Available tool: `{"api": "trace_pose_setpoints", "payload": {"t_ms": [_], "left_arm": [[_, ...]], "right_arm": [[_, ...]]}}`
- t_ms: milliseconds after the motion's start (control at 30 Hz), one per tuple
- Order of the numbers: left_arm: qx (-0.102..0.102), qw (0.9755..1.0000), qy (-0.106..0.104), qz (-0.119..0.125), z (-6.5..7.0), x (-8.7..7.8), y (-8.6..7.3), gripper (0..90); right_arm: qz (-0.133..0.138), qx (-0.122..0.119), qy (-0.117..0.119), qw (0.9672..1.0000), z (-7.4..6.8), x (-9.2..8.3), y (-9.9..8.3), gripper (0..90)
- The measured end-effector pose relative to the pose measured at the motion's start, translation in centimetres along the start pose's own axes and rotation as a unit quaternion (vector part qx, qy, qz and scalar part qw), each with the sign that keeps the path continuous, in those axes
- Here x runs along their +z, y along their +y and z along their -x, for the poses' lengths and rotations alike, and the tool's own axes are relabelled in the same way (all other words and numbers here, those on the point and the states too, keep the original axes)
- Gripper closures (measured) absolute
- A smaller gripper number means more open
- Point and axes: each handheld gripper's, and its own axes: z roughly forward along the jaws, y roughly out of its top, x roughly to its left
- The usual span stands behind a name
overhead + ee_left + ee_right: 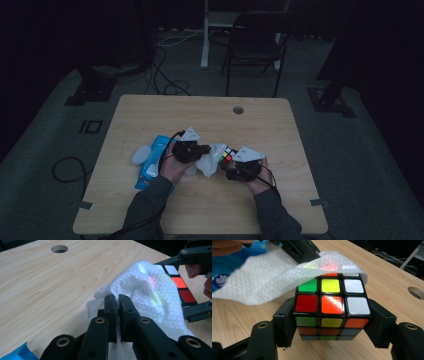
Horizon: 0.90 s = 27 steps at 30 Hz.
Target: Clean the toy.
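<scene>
— What are you holding above the wooden table [280,130]?

— Your right gripper [331,315] clamps a Rubik's cube [331,306]; your left gripper [117,305] pinches a white paper towel [150,297] draped over it.

— And containers?

— A blue tissue pack [151,161], its contents hidden, lies beside your left hand [173,167].

Scrambled colour cube [331,305] held just above the table, white textured paper wipe [269,275] draped over its top

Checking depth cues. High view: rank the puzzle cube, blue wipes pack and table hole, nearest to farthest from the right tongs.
1. Puzzle cube: clamped in the right tongs.
2. Blue wipes pack: left, past the left hand.
3. Table hole: near the far edge.
</scene>
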Motion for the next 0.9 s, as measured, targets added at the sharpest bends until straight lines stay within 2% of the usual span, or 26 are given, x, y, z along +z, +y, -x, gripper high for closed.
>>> {"api": "trace_pose_setpoints", "payload": {"t_ms": [233, 467, 900], "left_arm": [[0.003, 0.9999, -0.01, 0.004, 0.32, 0.38, 0.15, 86.7], [-0.003, 0.9997, -0.02, 0.01, 0.21, 0.44, 0.32, 86.7], [-0.001, 0.9996, -0.027, 0.006, 0.32, 1.06, 0.4, 86.6]], "right_arm": [[0.004, -0.002, 0.011, 0.9999, -0.17, 0.04, 0.02, 34.3], [0.014, 0.002, 0.02, 0.9997, -0.22, -0.1, 0.11, 34.3], [0.027, 0.012, 0.027, 0.9992, -0.04, -0.37, 0.17, 34.3]]}}
